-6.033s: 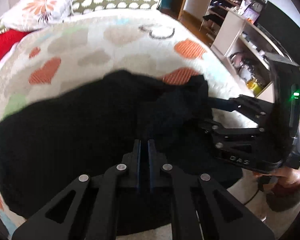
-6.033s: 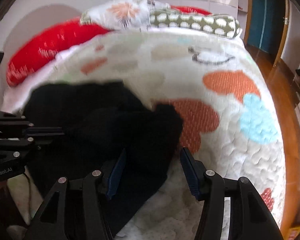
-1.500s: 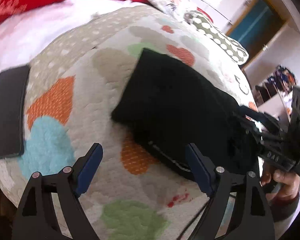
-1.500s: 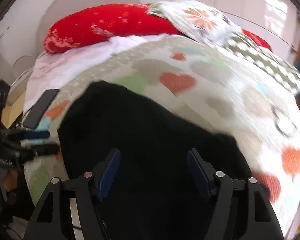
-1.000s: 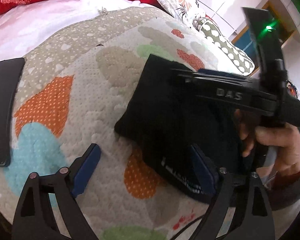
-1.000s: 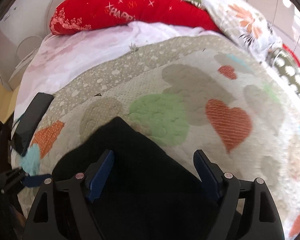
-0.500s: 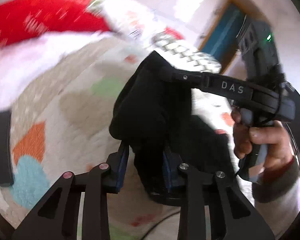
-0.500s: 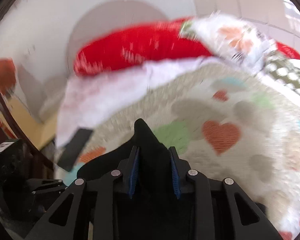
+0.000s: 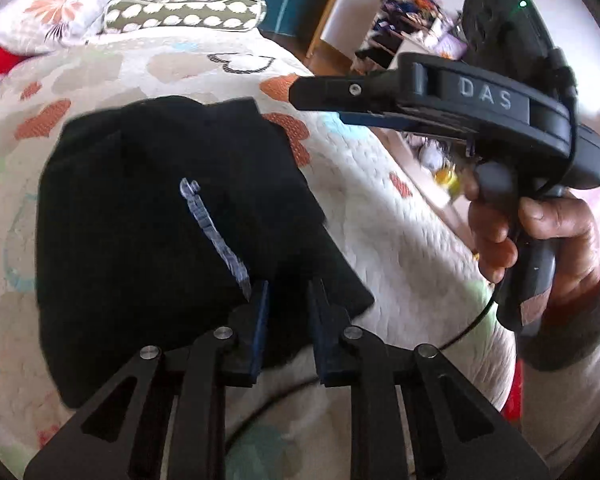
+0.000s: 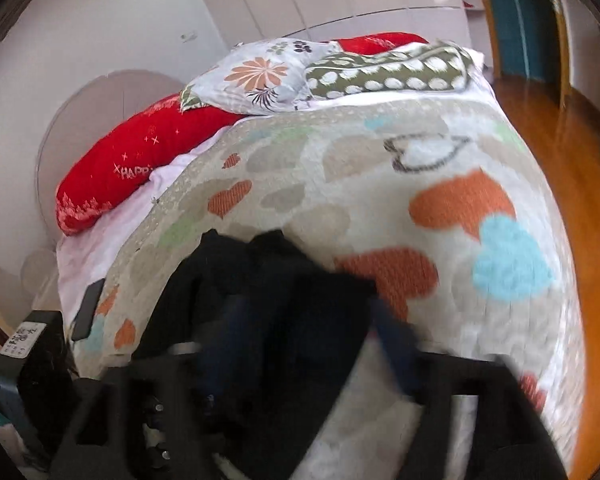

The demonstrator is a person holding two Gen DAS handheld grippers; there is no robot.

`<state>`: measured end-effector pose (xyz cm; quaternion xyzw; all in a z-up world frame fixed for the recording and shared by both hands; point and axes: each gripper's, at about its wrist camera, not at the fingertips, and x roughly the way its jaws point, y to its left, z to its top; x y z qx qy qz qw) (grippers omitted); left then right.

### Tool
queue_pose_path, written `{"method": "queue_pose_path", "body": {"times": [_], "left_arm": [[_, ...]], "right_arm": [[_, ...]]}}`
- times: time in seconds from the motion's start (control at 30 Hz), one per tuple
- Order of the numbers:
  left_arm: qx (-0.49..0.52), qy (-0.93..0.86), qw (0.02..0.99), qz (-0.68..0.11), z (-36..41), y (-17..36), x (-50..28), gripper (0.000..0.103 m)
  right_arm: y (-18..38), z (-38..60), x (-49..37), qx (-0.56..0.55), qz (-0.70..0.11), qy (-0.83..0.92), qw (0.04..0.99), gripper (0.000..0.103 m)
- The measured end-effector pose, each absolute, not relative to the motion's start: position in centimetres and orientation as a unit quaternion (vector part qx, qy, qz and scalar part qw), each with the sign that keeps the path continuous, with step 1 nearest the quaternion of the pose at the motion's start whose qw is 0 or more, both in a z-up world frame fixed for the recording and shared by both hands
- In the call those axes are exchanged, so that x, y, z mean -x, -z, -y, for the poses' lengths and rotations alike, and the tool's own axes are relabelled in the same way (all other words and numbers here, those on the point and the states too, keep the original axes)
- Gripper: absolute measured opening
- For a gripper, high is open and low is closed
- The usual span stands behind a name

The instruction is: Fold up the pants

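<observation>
The black soft fabric pants (image 9: pixel 160 216) lie folded compactly, one edge clenched in the closing left tongs (image 9: pixel 287 324) (right tongs (image 10: pixel 304 344) opening, released), so only tidying seems left.

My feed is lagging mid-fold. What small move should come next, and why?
Probably let the left tool go. It grips the near edge of the black pants, already doubled over on the quilt, while the right tool is opening and pinches nothing.
</observation>
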<state>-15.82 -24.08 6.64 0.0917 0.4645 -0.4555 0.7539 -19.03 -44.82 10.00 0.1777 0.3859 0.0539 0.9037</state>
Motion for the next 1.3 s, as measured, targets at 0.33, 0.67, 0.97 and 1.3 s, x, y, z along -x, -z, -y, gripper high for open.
{"method": "queue_pose_path", "body": {"times": [0.33, 0.67, 0.97, 1.3], "left_arm": [[-0.076, 0.364, 0.845, -0.385, 15.6, -11.4, 11.7, 0.075], [-0.042, 0.342, 0.845, -0.409, 14.8, -9.8, 10.6, 0.075], [-0.082, 0.343, 0.813, -0.463, 18.6, -5.8, 10.6, 0.078], [-0.066, 0.310, 0.838, -0.444, 17.1, -7.1, 9.9, 0.078]], "right_arm": [[-6.7, 41.4, 17.4, -0.195, -0.419, -0.107, 0.881, 0.077], [-9.4, 38.8, 19.0, -0.153, -0.377, -0.126, 0.905, 0.019], [-4.9, 41.1, 20.1, -0.169, -0.449, -0.071, 0.875, 0.039], [-12.9, 39.8, 16.5, -0.065, -0.385, -0.061, 0.919, 0.050]]}}
